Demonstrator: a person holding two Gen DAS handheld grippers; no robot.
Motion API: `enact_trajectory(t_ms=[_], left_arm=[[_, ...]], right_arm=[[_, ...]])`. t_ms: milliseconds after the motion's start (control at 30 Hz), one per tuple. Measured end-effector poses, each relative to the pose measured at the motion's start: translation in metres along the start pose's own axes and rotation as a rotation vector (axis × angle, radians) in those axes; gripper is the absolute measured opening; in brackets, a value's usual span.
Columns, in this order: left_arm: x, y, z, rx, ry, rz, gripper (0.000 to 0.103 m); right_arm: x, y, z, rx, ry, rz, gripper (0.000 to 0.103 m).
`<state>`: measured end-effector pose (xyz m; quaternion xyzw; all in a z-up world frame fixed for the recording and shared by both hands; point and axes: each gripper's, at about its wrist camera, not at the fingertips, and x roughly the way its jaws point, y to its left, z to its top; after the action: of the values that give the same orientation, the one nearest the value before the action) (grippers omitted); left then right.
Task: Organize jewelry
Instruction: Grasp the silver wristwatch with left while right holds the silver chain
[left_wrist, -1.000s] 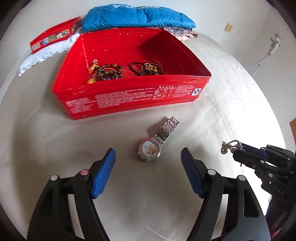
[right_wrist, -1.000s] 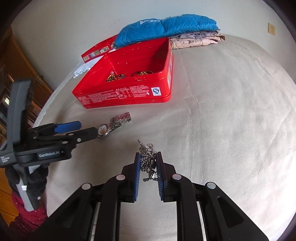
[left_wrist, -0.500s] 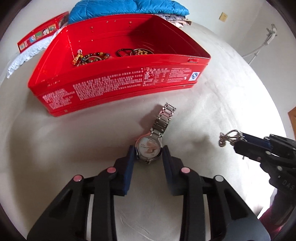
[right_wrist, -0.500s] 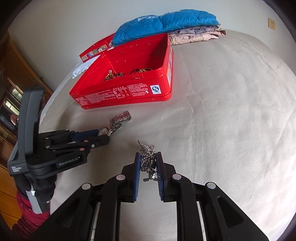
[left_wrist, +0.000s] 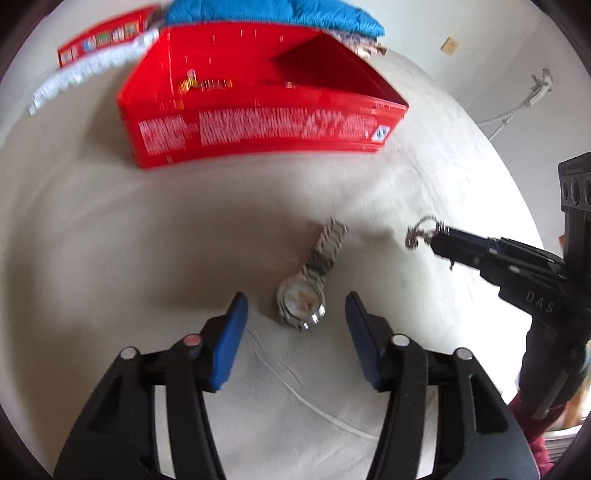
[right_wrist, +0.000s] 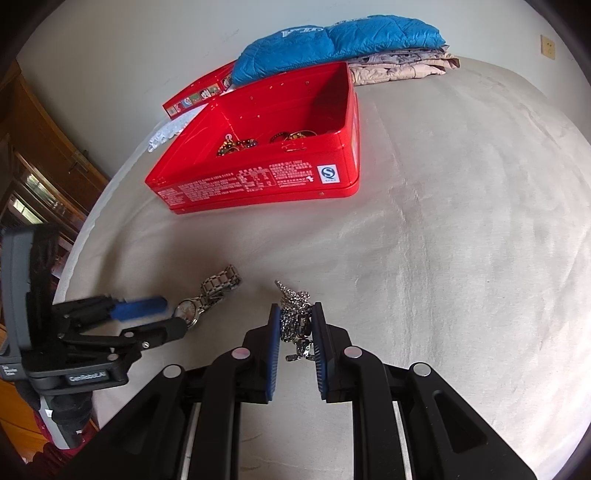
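Left gripper (left_wrist: 295, 314): jaws spread, just reopened; the watch (left_wrist: 301, 301) lies between them on the bed cover (left_wrist: 110, 258), unpinched.
Right gripper (right_wrist: 295, 325): pressed together on the silver chain (right_wrist: 293, 314), which is bunched between the pads.
Red tin (right_wrist: 258, 184): open, well apart from both, bracelets (right_wrist: 236, 144) inside.
Risk, watch: a slip is likely if only the rounded case is clamped.
Risk, chain: loose loops could be snagged on the tin's rim.

Bright daylight; left wrist view motion-blurred, both views fisheye-curved at edges.
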<state>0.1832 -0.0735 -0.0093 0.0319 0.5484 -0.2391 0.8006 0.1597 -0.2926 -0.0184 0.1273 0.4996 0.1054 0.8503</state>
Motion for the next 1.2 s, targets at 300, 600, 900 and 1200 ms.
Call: enact_trajectory(t_ms=[300, 600, 900, 1200], left_arm=[[0.024, -0.016, 0.009, 0.101, 0.042, 0.023, 0.055], [0.033, -0.032, 0.007, 0.125, 0.020, 0.095, 0.031], [0.020, -0.015, 0.002, 0.043, 0.012, 0.042, 0.030], [-0.015, -0.003, -0.002, -0.008, -0.091, 0.066, 0.030]], right_arm=[[0.000, 0.003, -0.002, 0.000, -0.003, -0.002, 0.016], [0.001, 0.000, -0.001, 0.018, 0.003, 0.016, 0.016], [-0.004, 0.002, -0.001, 0.018, -0.010, 0.021, 0.016], [-0.016, 0.014, 0.001, -0.016, -0.036, 0.032, 0.017]])
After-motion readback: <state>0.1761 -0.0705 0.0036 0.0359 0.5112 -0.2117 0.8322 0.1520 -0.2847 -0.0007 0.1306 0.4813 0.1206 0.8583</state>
